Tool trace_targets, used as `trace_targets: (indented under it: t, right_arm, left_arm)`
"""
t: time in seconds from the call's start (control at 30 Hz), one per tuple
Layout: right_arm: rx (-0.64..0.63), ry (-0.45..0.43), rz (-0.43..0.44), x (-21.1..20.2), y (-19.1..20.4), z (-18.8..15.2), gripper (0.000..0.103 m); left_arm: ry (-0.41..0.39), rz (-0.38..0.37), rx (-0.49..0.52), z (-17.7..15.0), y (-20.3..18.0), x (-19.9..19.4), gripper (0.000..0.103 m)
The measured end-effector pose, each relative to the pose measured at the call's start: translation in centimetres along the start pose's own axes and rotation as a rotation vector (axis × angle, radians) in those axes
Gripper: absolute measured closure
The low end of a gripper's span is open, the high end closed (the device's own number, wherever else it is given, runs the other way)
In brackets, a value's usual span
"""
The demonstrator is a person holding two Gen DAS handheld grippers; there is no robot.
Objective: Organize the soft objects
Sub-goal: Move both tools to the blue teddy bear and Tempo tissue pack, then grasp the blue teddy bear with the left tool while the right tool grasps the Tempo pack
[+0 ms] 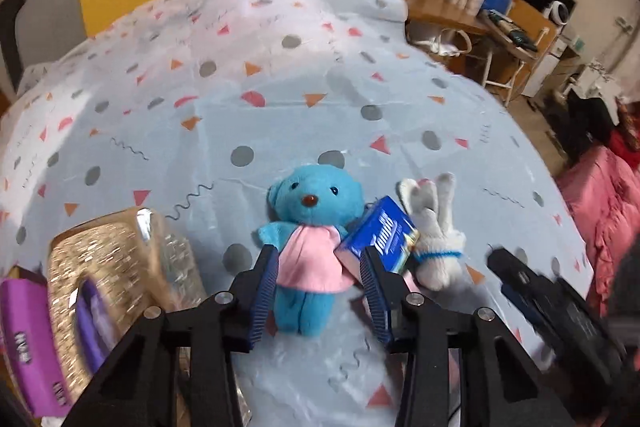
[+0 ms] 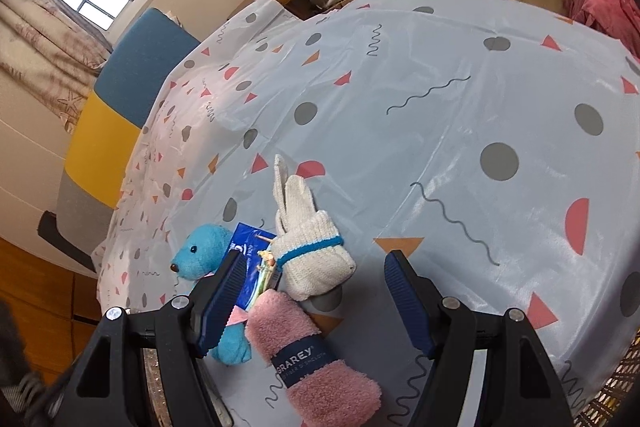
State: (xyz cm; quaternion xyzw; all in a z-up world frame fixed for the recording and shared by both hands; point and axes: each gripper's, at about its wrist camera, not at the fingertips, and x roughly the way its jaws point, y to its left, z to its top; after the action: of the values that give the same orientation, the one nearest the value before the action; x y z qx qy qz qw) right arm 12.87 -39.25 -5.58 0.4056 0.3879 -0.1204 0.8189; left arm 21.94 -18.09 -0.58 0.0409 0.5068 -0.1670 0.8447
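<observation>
A blue teddy bear in a pink dress lies face up on the patterned bedspread. My left gripper straddles its torso with the jaws narrow. The left pad is at the dress edge, the right pad sits by a blue box, and the bear is not squeezed. A white knitted glove lies to the right of the box. In the right wrist view my right gripper stands open above the glove and a rolled pink cloth, touching neither. The bear shows behind its left finger.
A gold woven basket holding purple packets stands at the left, close to my left gripper. The right gripper's black body is blurred at the right. A wooden desk and a pink bed lie beyond the bed's edge.
</observation>
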Motion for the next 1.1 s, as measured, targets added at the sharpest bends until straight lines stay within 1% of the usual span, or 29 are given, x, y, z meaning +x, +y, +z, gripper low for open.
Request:
trace_targets:
  t: [0.07, 0.1, 0.17, 0.2, 0.27, 0.37, 0.47, 0.5, 0.53, 0.6, 0.63, 0.67, 0.73, 0.8, 0.87, 1.0, 1.1]
  right_arm:
    - [0.003, 0.008, 0.011, 0.1, 0.0, 0.0, 0.03]
    - [0.005, 0.012, 0.019, 0.1, 0.0, -0.1, 0.03]
    - [0.006, 0.02, 0.031, 0.2, 0.1, -0.1, 0.03]
    - [0.005, 0.024, 0.035, 0.3, 0.2, -0.1, 0.03]
    - [0.005, 0.03, 0.044, 0.3, 0.3, -0.1, 0.03]
    - [0.001, 0.037, 0.056, 0.4, 0.5, -0.2, 0.03]
    - [0.0, 0.044, 0.069, 0.4, 0.5, -0.2, 0.03]
    - [0.0, 0.045, 0.069, 0.5, 0.6, -0.2, 0.03]
    - [-0.002, 0.05, 0.069, 0.5, 0.6, -0.2, 0.03]
    - [-0.007, 0.052, 0.068, 0.6, 0.7, -0.3, 0.03]
    - [-0.008, 0.053, 0.067, 0.7, 0.8, -0.3, 0.03]
    - [-0.007, 0.054, 0.07, 0.7, 0.7, -0.3, 0.03]
    - [-0.008, 0.057, 0.067, 0.8, 0.7, -0.3, 0.03]
    - [-0.008, 0.06, 0.071, 0.8, 0.7, -0.3, 0.03]
    - [-0.017, 0.068, 0.077, 1.0, 0.9, -0.4, 0.03]
    - [-0.046, 0.075, 0.07, 1.2, 1.4, -0.5, 0.03]
    - [-0.067, 0.09, 0.061, 1.5, 1.6, -0.7, 0.03]
  left_arm:
    - [0.008, 0.044, 0.023, 0.5, -0.5, 1.5, 0.059]
    - [0.016, 0.054, 0.027, 0.7, -0.6, 2.0, 0.059]
    - [0.035, 0.098, 0.029, 1.0, -0.8, 3.5, 0.055]
    - [0.044, 0.106, 0.02, 1.1, -0.7, 4.2, 0.053]
    - [0.065, 0.084, 0.001, 1.5, -0.6, 5.4, 0.051]
    - [0.085, 0.109, -0.022, 1.9, -0.1, 7.2, 0.05]
    - [0.116, 0.108, -0.042, 2.1, 0.4, 9.0, 0.05]
    - [0.121, 0.103, -0.056, 2.1, 0.6, 9.4, 0.046]
    - [0.128, 0.105, -0.065, 2.2, 0.8, 9.8, 0.045]
    - [0.132, 0.113, -0.063, 2.1, 0.8, 10.5, 0.045]
    - [0.144, 0.111, -0.06, 2.1, 0.8, 10.9, 0.048]
    - [0.167, 0.104, -0.072, 1.9, 1.0, 11.3, 0.054]
    - [0.149, 0.086, -0.094, 1.8, 1.4, 11.0, 0.067]
    - [0.147, 0.076, -0.106, 1.7, 1.7, 10.5, 0.07]
    - [0.114, 0.072, -0.142, 1.6, 2.6, 9.4, 0.07]
    - [0.061, 0.077, -0.153, 1.5, 3.3, 7.1, 0.07]
    - [0.006, 0.094, -0.085, 1.5, 2.3, 4.9, 0.07]
